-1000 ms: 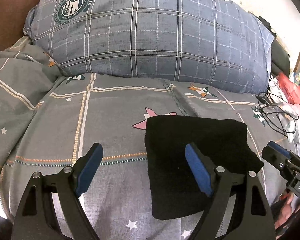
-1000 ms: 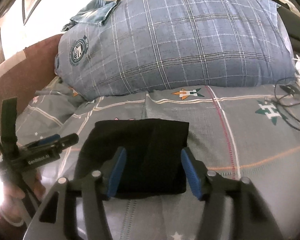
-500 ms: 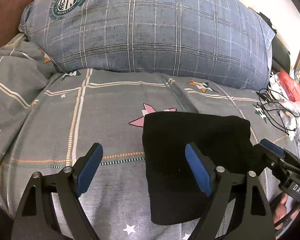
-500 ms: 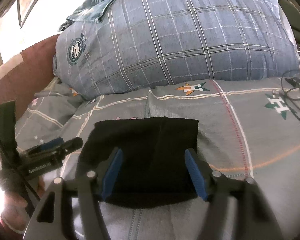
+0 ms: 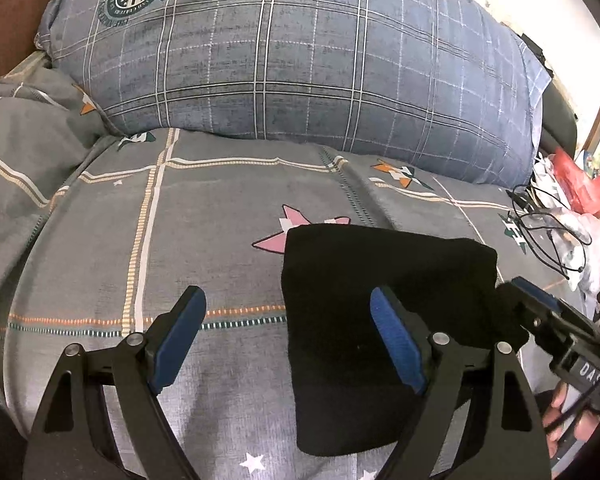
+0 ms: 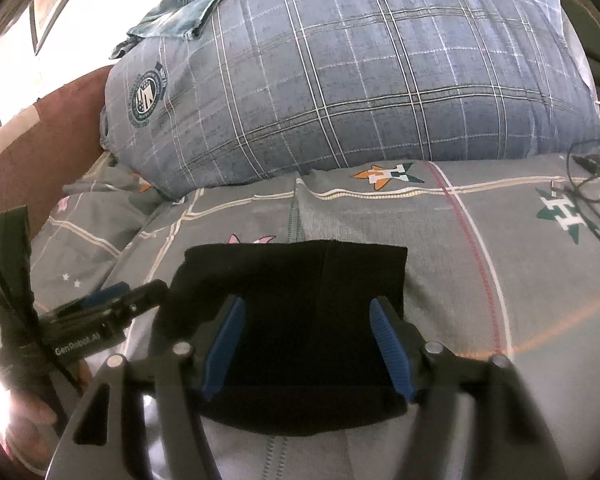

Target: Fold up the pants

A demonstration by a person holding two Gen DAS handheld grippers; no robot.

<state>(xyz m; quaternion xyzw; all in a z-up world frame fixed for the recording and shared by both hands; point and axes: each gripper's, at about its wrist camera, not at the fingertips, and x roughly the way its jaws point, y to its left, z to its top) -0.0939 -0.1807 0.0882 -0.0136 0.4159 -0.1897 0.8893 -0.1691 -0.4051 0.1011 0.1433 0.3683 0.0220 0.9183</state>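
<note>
The black pants (image 5: 348, 300) lie folded into a small flat rectangle on the grey patterned bedspread (image 5: 220, 200); they also show in the right wrist view (image 6: 300, 292). My left gripper (image 5: 288, 320) is open and empty, with its right finger over the pants' left part and its left finger over bare bedspread. My right gripper (image 6: 306, 332) is open and empty, both fingers above the pants' near half. Each gripper shows at the edge of the other's view: the right one (image 5: 540, 312) beside the pants' right edge, the left one (image 6: 112, 304) beside their left edge.
A large blue plaid pillow (image 5: 300, 60) lies along the back of the bed. Black cables (image 5: 548, 236) and a pile of bags and cloth (image 5: 580, 200) sit at the right. A brown headboard (image 6: 28, 160) stands at the left. Denim cloth (image 6: 176, 12) lies on the pillow.
Both grippers have moved slightly forward and lower over the folded pants. Both stay open. The pants have not moved.
</note>
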